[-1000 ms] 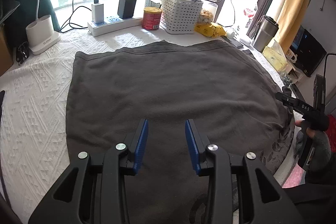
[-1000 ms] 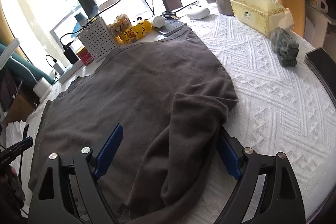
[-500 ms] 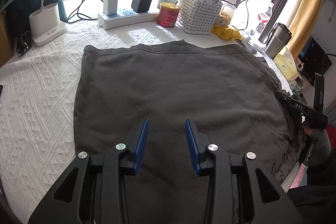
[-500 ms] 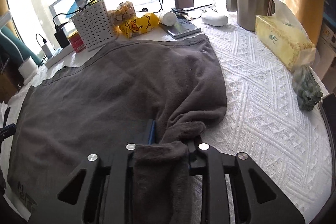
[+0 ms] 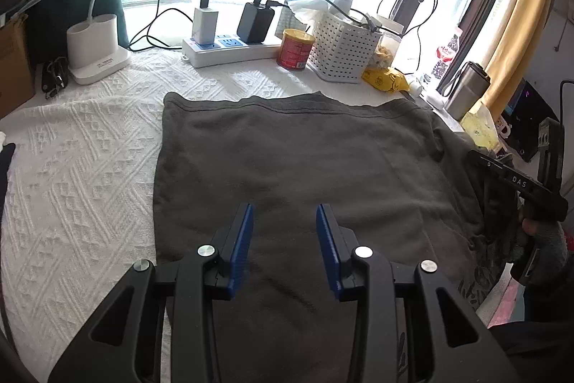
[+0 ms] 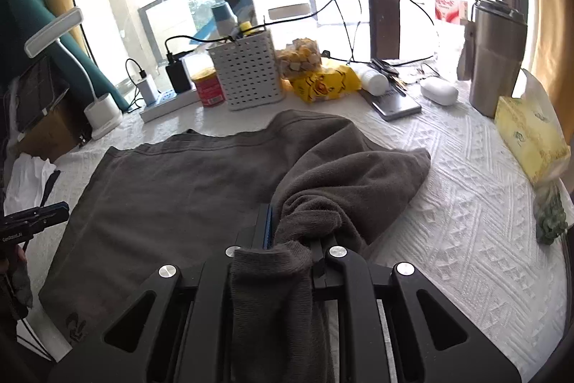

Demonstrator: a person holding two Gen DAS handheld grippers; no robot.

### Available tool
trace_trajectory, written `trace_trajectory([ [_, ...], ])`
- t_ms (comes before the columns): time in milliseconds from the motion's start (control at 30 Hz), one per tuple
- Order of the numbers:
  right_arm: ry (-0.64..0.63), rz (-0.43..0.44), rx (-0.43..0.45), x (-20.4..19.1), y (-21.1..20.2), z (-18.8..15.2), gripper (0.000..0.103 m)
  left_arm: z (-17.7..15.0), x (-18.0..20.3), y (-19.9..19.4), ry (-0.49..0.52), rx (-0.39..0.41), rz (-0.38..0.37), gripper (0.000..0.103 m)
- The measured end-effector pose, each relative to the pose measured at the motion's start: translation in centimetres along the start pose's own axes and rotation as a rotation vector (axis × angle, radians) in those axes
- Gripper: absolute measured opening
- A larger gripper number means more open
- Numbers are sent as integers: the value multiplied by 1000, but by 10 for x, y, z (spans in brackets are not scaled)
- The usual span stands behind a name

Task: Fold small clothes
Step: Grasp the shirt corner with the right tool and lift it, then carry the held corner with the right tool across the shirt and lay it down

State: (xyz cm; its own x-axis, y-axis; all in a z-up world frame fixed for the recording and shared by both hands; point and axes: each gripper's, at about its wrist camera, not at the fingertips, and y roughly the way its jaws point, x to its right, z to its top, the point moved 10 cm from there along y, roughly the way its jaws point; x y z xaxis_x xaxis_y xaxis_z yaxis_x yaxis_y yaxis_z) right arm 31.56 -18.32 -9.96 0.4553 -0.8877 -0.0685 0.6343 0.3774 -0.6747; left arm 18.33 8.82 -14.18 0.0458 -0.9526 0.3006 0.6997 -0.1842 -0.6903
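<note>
Garment: a dark grey garment (image 5: 294, 167) lies spread flat over most of a white textured tablecloth (image 5: 82, 167), its hemmed far edge toward the window clutter.
Sleeve: the garment's sleeve (image 6: 323, 196) on the right side is bunched up and lifted off the cloth, with its cuff draped back over the gripper body toward the camera.
Right gripper: the right gripper (image 6: 287, 232) pinches that bunched sleeve; its jaws have just been closing, with the fabric caught between them, and only a sliver of one blue pad shows beside the cloth.
Right gripper from the left view: it appears at the garment's right edge (image 5: 516, 182), with a gloved hand (image 5: 541, 239) on its handle.
Left gripper: the left gripper (image 5: 285, 214) hovers above the near middle of the garment, its blue pads (image 5: 242, 239) parted with a clear gap and nothing between them; whether it touches the fabric below cannot be told.
Garment relative to left gripper: the cloth runs ahead of and under the fingers, with its left edge off to the gripper's left.
Back of the table: a white perforated basket (image 6: 247, 74), a red can (image 5: 296, 49), a power strip (image 5: 229, 51) with chargers, and a yellow packet (image 6: 323, 83) stand beyond the far hem, apart from it.
Right side: a steel tumbler (image 6: 497, 60) and a yellow tissue box (image 6: 531, 139) sit well clear of the sleeve.
</note>
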Motion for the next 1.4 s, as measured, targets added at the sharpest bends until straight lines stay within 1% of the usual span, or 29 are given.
trace_trajectory([
  [133,-48,33,11,-37,-2,10,17,-2,-10,-8,-27,28,-11,36],
  [233,-78,64,7,-65,1,12,17,-4,-13,-13,-28,38,-20,36],
  [433,-126,128,-24,-115,14,10,15,-8,-24,-27,-40,69,-36,36],
  [767,-230,234,-58,-199,28,2,13,-18,-54,-44,-99,97,-21,36],
  [1000,-289,320,-102,-252,39,-14,13,-22,-68,-54,-116,112,-4,36],
  [1067,-303,362,-119,-269,40,-22,13,-24,-72,-56,-122,114,4,36],
  [1133,-334,391,-162,-286,46,-36,13,-26,-76,-58,-127,112,11,38],
  [1167,-337,393,-171,-291,48,-41,13,-28,-78,-59,-131,111,15,41],
  [1233,-323,412,-187,-297,50,-49,13,-30,-80,-61,-142,115,18,43],
  [1333,-323,437,-187,-305,47,-53,13,-32,-83,-66,-148,119,27,43],
  [1400,-320,451,-204,-309,45,-57,13,-33,-85,-68,-153,123,38,43],
])
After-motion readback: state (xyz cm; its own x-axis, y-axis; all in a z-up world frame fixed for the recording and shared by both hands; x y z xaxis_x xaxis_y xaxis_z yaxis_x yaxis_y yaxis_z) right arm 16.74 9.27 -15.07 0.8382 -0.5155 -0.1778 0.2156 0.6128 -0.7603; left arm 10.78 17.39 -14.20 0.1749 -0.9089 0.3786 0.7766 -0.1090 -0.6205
